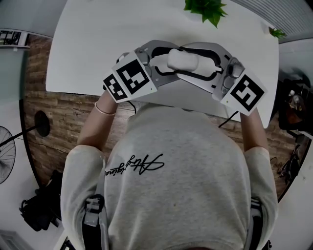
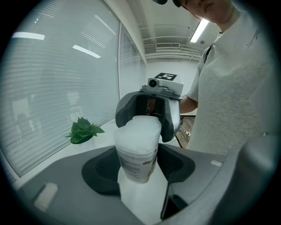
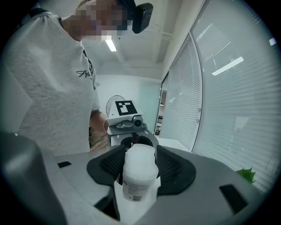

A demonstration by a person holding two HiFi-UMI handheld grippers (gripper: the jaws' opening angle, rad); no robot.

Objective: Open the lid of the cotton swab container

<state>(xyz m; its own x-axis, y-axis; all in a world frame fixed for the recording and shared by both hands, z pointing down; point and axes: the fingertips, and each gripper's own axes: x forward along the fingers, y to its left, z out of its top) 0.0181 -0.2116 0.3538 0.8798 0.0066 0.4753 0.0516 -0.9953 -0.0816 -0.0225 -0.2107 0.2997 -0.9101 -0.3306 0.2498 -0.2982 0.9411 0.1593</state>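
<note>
The cotton swab container [image 1: 182,59] is a small frosted white tub with a printed label. It is held level in the air in front of the person's chest, over the near edge of the white table [image 1: 98,44]. My left gripper [image 1: 164,62] and right gripper [image 1: 205,61] face each other, one at each end of it. In the left gripper view the tub [image 2: 136,149] stands between my dark pads, which touch its sides, and the right gripper [image 2: 151,110] wraps its far end. In the right gripper view both pads lie against the tub [image 3: 139,173]. I cannot tell which end bears the lid.
A green plant [image 1: 208,9] sits at the table's far edge, close to the window blinds [image 2: 66,79]. The person's grey-shirted torso [image 1: 181,166] is right behind both grippers. A fan [image 1: 5,151] and dark bags [image 1: 41,207] stand on the floor to the left.
</note>
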